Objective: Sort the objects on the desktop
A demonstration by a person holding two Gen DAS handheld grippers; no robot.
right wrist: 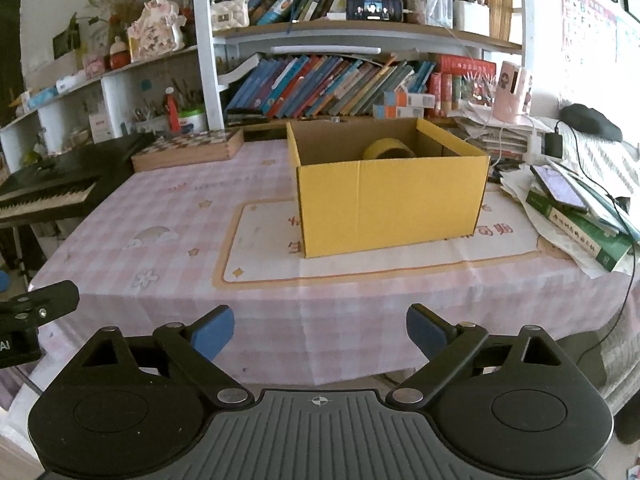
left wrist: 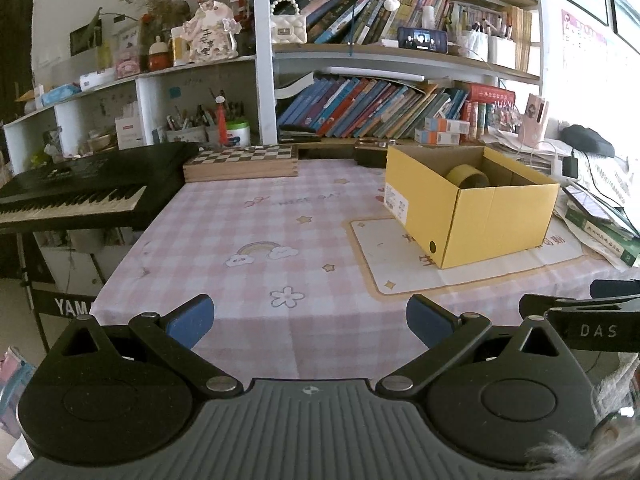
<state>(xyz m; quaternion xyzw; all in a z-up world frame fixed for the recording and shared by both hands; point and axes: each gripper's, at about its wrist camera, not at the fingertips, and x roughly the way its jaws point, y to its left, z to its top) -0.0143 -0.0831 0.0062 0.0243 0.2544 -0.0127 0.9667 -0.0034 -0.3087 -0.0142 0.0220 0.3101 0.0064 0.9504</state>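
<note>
Both claws empty, both spread wide. Left claw [left wrist: 310, 322] hangs over the near edge of the desk [left wrist: 256, 216], nothing between its blue pads. Right claw [right wrist: 320, 330] same story: jaws apart, only tablecloth ahead of them. Each claw sits just beside the other; the right one's tip shows at the right rim of the left wrist view.

Yellow cardboard box [right wrist: 390, 204] stands well ahead of the right claw, nearly dead centre, and ahead-right of the left claw. It rests on a pale mat [right wrist: 400, 260]. Top is open. One tape roll [right wrist: 388, 150] lies inside, toward the back wall, tilted on its edge. Rest of the box floor is hidden by the near wall, so I can't tell what else is in there.

Progress, my read: mostly done or done. Desk cloth between the claws and the box is bare, no loose small items in reach. What's left on the desk is bulk stuff: chessboard case [left wrist: 242, 164] far ahead-left, keyboard [left wrist: 80, 188] off the left edge, stack of books and papers with a phone [right wrist: 560, 188] on top to the right of the box. Whether any of that counts as sortable, unclear from here. If not, nothing is left to pick and the claws look parked.
</note>
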